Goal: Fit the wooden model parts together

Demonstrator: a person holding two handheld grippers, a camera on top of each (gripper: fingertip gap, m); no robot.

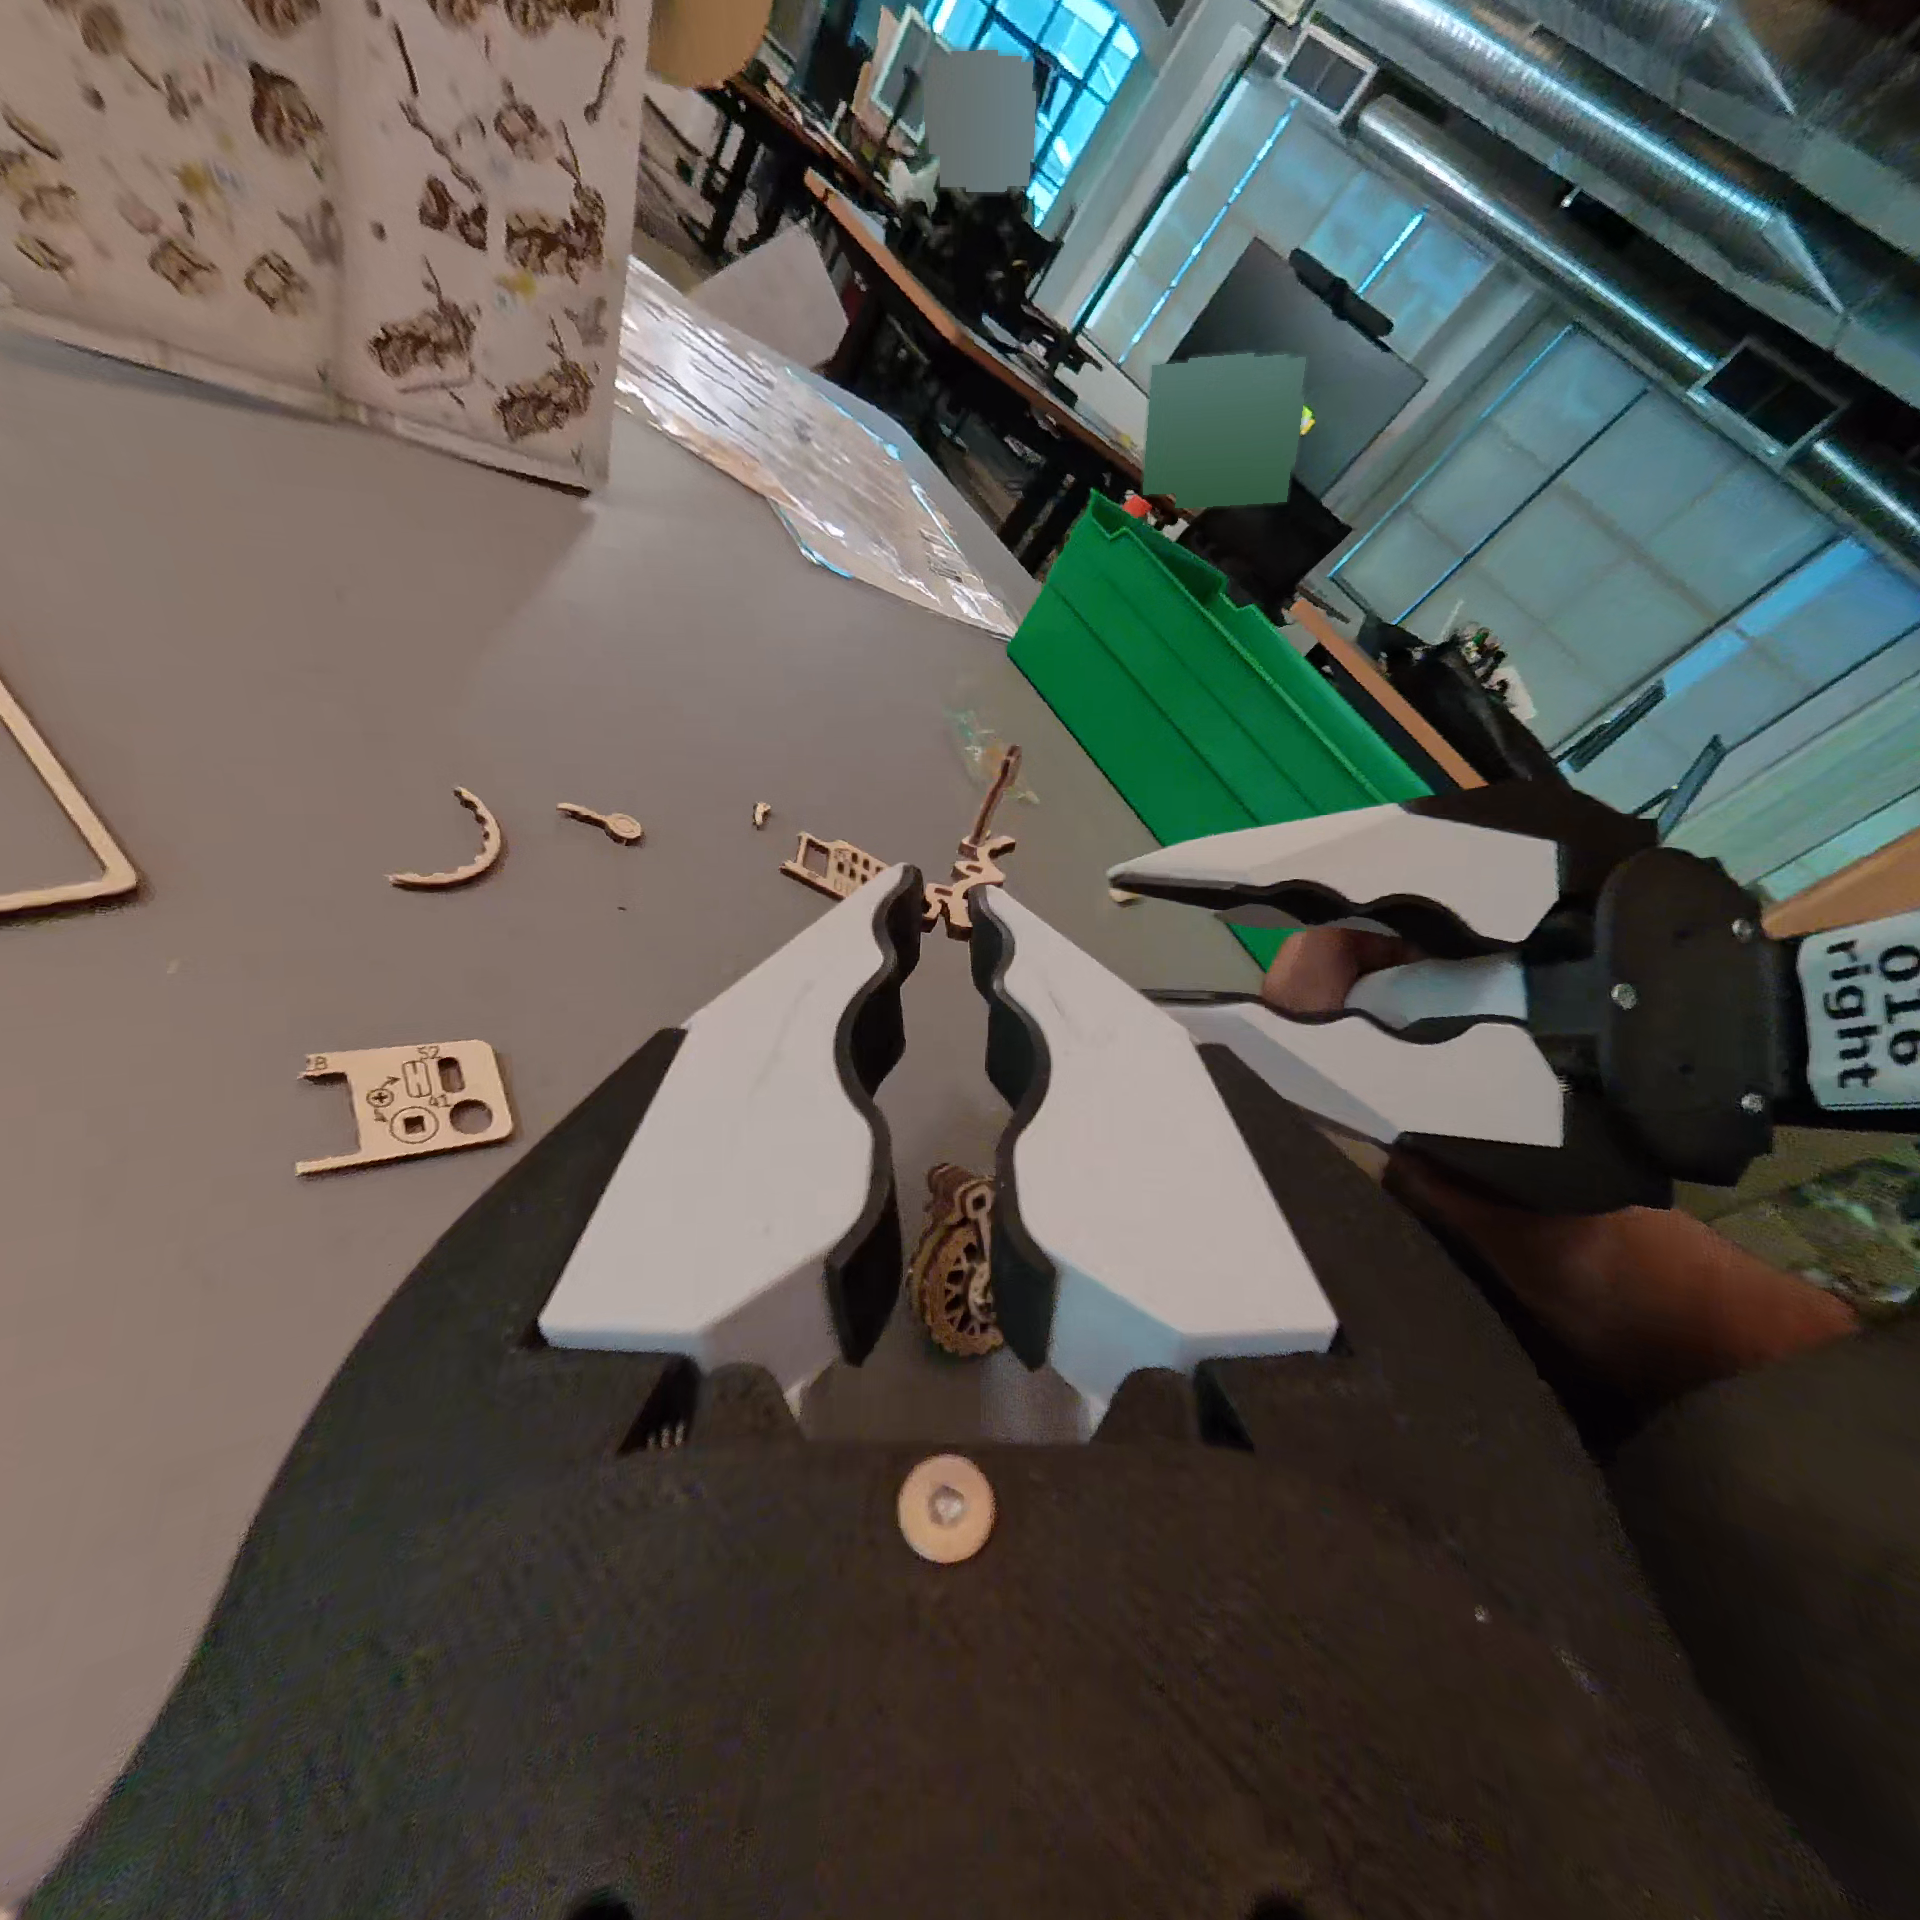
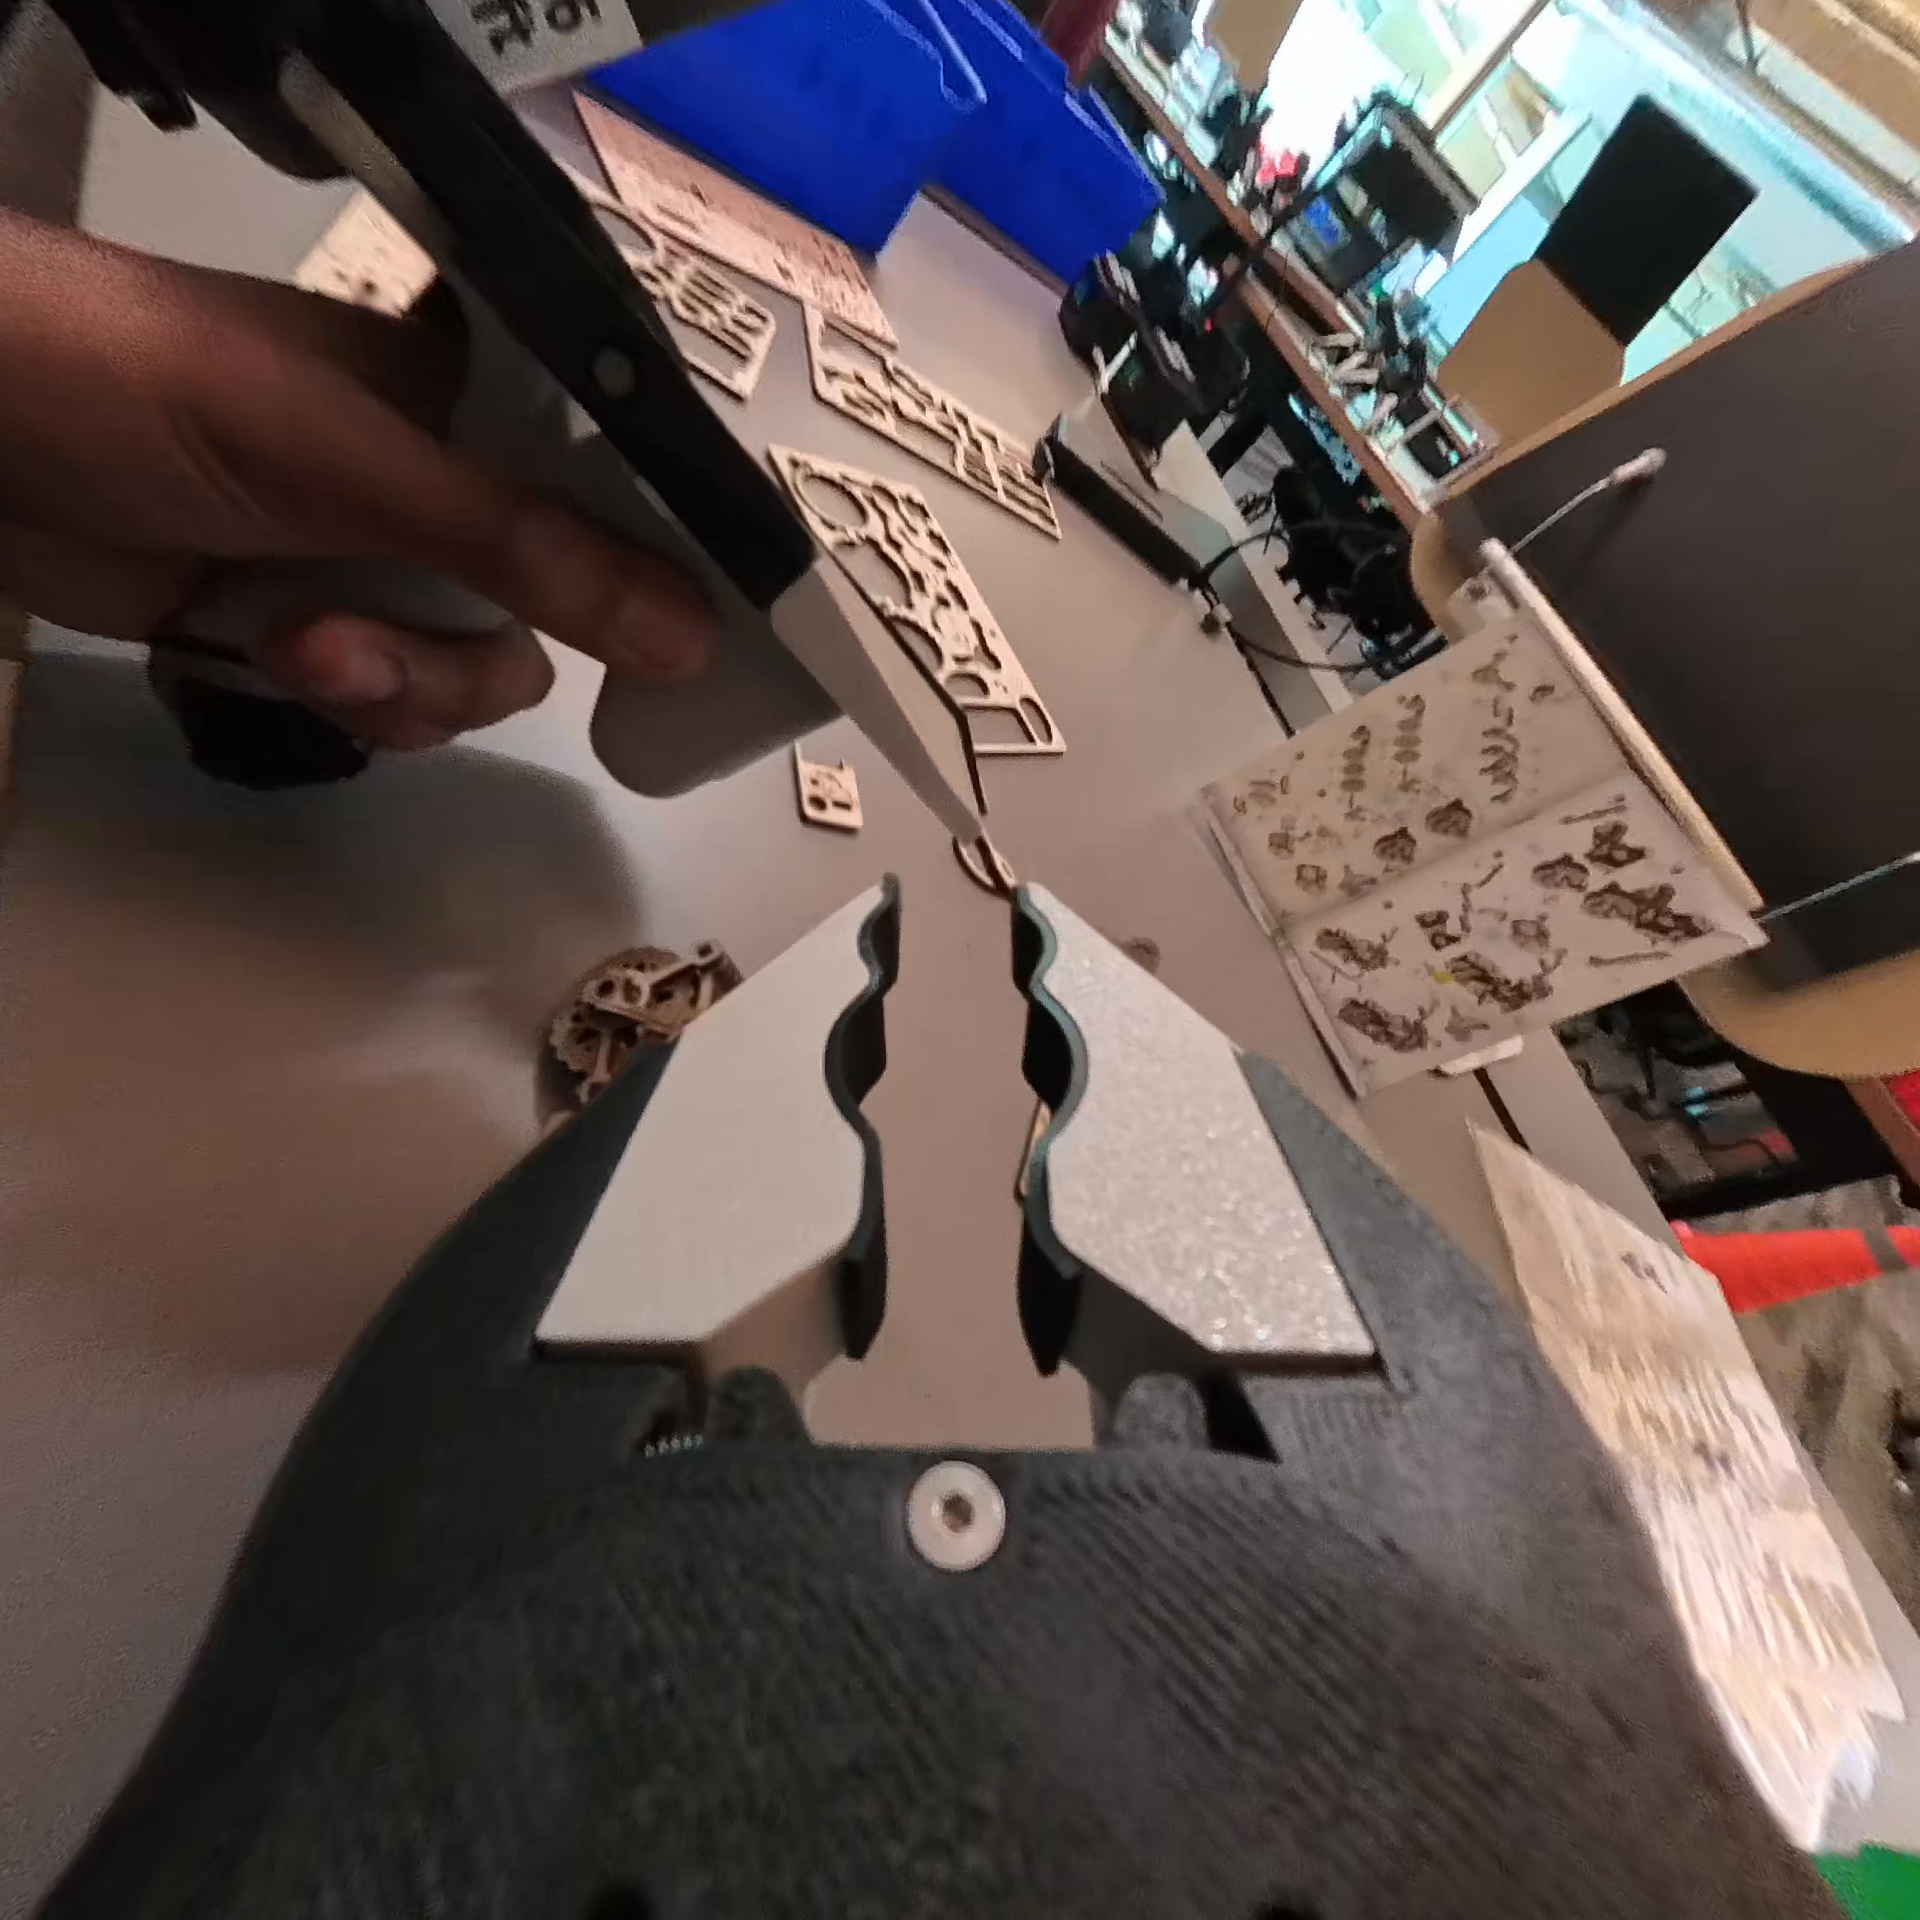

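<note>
My left gripper [image 1: 945, 896] is shut on a small thin wooden part [image 1: 982, 847] that sticks out past its tips, just above the grey table [image 1: 260, 644]. In the right wrist view the left gripper [image 2: 966, 826] comes in from the upper left with a ring-shaped end of the part [image 2: 985, 864] at its tip. My right gripper [image 2: 958, 896] is open and empty, its tips just short of that part; it also shows in the left wrist view [image 1: 1153, 940]. A dark wooden gear assembly [image 1: 956, 1262] lies on the table under the left fingers, and shows in the right wrist view [image 2: 634, 1003].
Loose parts lie on the table: a toothed arc [image 1: 457, 852], a small pin [image 1: 608, 823], a ladder-like piece [image 1: 831, 862], a flat plate [image 1: 405, 1107]. Cut-out wooden sheets [image 2: 914, 582], an open booklet [image 2: 1475, 873], a green bin [image 1: 1195, 707] and blue bins [image 2: 852, 114] stand around. The tips of both grippers are at nearly the same place.
</note>
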